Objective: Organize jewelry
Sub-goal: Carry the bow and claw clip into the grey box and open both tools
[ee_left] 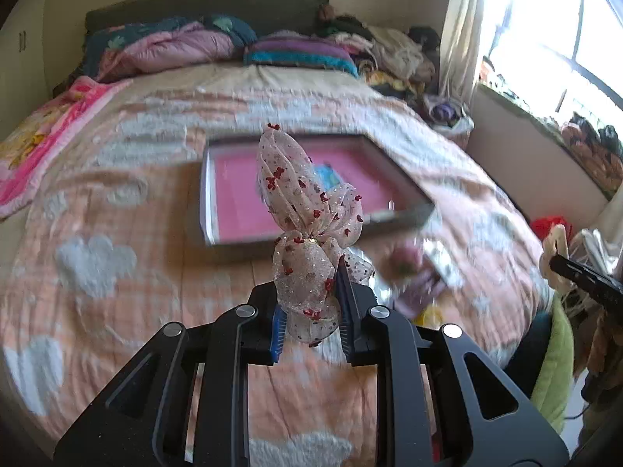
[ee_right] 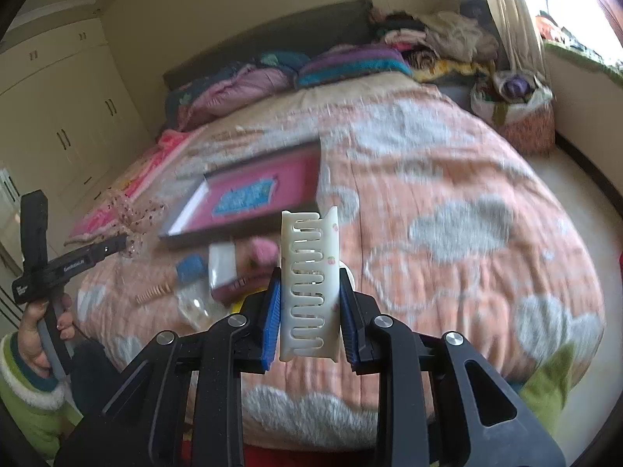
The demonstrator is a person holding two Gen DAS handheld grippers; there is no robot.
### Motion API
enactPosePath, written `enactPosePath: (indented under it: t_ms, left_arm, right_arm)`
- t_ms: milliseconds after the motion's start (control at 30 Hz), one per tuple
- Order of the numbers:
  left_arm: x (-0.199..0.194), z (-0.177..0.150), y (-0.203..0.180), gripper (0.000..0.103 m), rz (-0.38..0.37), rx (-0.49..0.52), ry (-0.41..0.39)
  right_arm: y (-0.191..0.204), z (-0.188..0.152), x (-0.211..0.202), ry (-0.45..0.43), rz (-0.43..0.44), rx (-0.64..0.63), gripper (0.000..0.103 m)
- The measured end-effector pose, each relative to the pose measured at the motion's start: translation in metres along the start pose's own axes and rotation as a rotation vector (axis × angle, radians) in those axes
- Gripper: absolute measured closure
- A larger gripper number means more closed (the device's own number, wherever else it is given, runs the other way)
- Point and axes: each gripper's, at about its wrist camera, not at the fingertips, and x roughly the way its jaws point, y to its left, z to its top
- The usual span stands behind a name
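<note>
My left gripper [ee_left: 311, 303] is shut on a sheer white bow hair accessory [ee_left: 307, 225] with red dots, held above the bed. My right gripper [ee_right: 309, 311] is shut on a white comb-like hair clip [ee_right: 309, 284], held upright above the bed. A grey tray [ee_left: 409, 210] with a pink lining lies on the bedspread ahead; it also shows in the right wrist view [ee_right: 218, 235], with a blue item [ee_right: 243, 196] inside. The left gripper with the bow shows at the left of the right wrist view [ee_right: 128, 243].
Small items lie in front of the tray: a pink piece [ee_right: 263, 251], a white card [ee_right: 222, 264], a blue piece [ee_right: 190, 266], a beige comb [ee_right: 152, 292], a clear bag [ee_right: 194, 303]. Folded blankets [ee_left: 187, 44] and clothes [ee_left: 393, 50] are piled at the headboard. A window [ee_left: 557, 39] is at right.
</note>
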Motion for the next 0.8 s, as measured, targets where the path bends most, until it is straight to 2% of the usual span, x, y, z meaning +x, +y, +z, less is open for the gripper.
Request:
enactPosePath:
  t_ms: [200, 500, 800]
  left_arm:
    - [-0.012, 0.038, 0.008, 0.089, 0.030, -0.002, -0.078]
    - [-0.004, 0.074, 0.019, 0.089, 0.044, -0.035, -0.131]
    - [0.021, 0.100, 0.021, 0.089, 0.037, -0.040, -0.131]
  right_arm:
    - [0.016, 0.035, -0.009, -0.065, 0.022, -0.055, 0.077]
    - [0.037, 0.100, 0.001, -0.139, 0.066, -0.100, 0.077]
    - [0.053, 0.138, 0.047, -0.096, 0.106, -0.105, 0.077]
